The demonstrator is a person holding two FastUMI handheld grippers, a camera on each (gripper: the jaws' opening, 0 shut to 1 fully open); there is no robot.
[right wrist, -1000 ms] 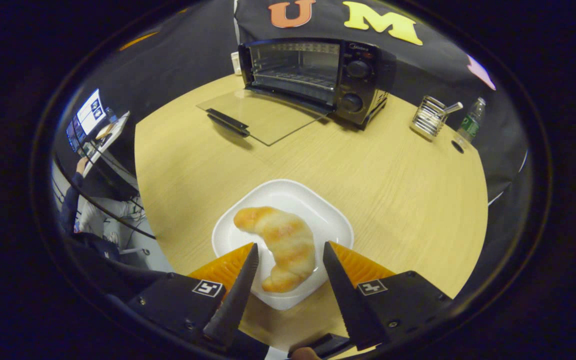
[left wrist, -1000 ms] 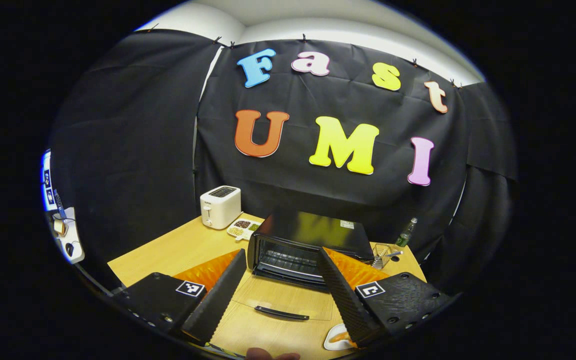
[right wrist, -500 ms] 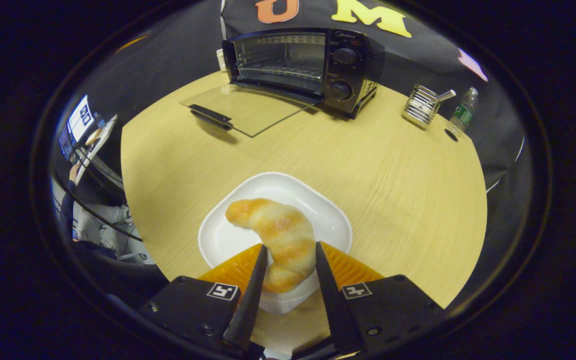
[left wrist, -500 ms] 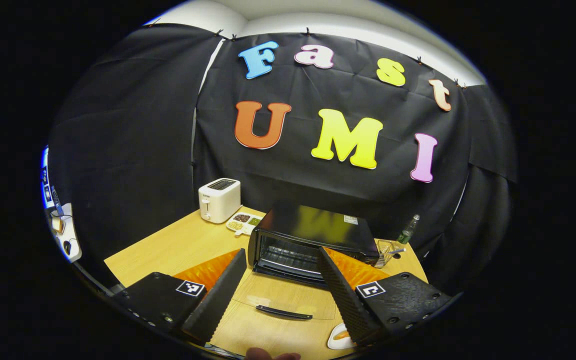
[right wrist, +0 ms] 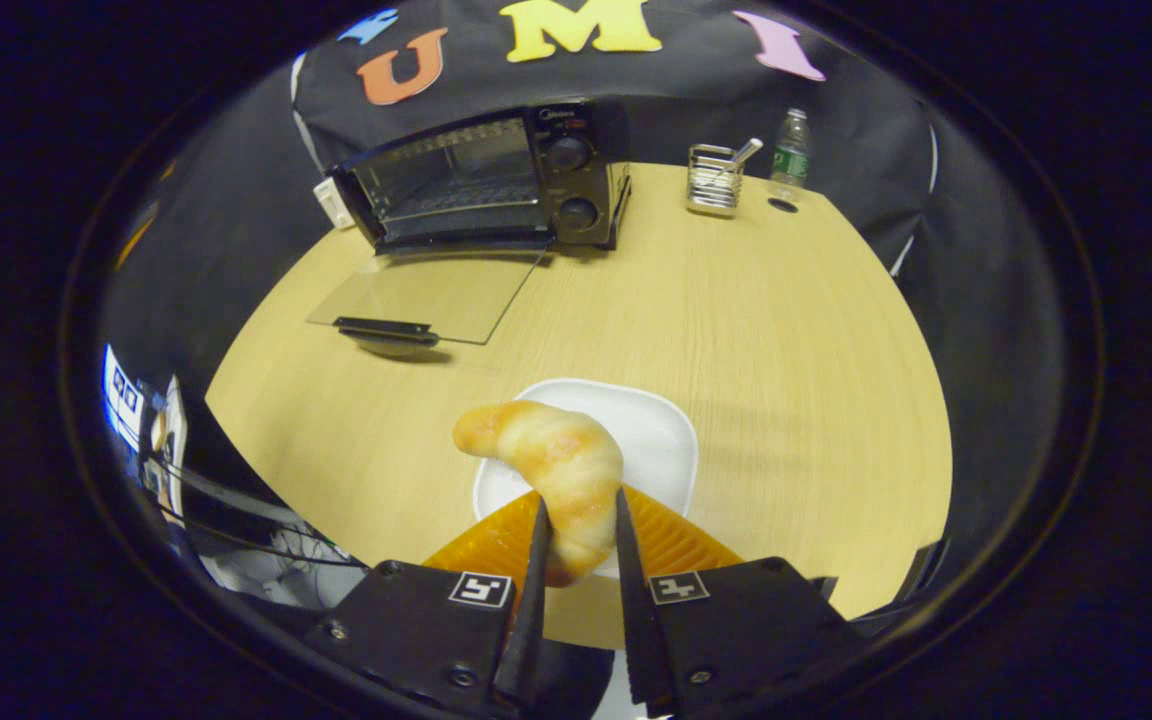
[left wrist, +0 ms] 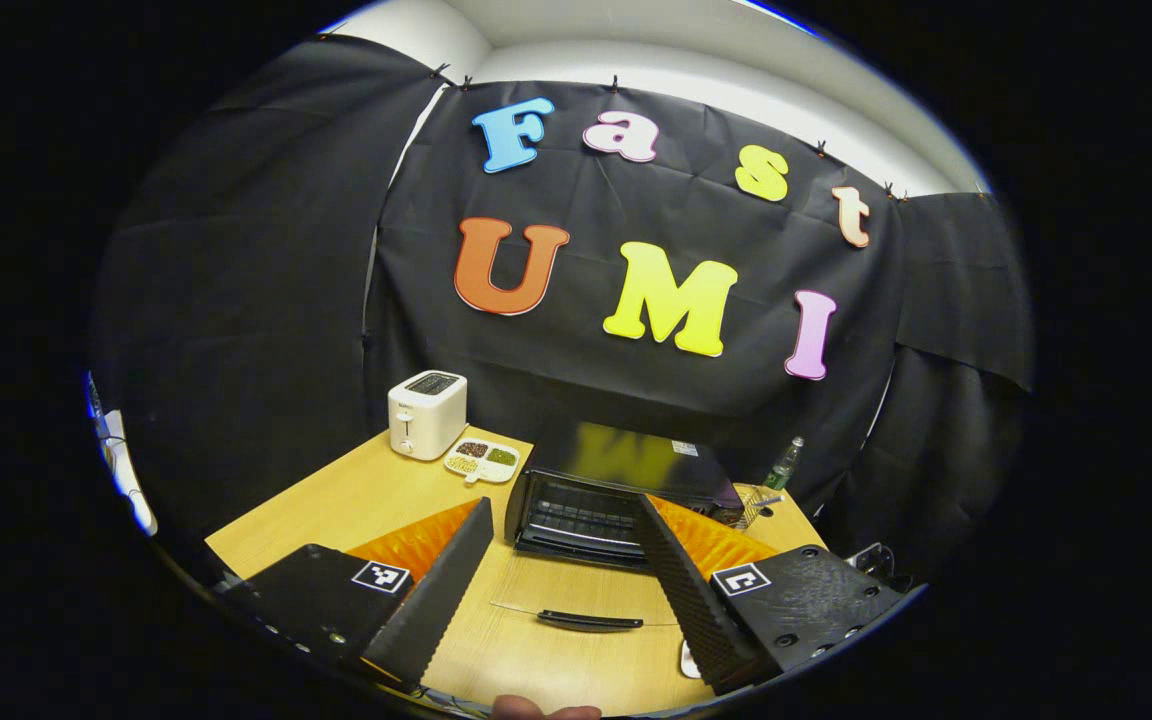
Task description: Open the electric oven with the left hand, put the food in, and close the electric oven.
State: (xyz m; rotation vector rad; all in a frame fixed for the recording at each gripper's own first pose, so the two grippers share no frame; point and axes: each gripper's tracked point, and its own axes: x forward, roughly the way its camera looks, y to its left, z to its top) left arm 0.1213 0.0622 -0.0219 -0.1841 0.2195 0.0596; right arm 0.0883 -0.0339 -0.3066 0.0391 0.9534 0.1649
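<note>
Your right gripper (right wrist: 578, 530) pinches the golden croissant (right wrist: 556, 468) above the white plate (right wrist: 658, 440); your left gripper (left wrist: 561, 570) gapes before the open black oven (left wrist: 604, 495).

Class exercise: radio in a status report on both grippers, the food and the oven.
Right gripper shut on croissant, above white plate. Left gripper open, holding nothing. Oven door down flat. Path to oven looks clear.

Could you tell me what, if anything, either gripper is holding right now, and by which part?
The right gripper holds the croissant by its lower end, both fingers pressing its sides. The left gripper is open, holding nothing.
</note>
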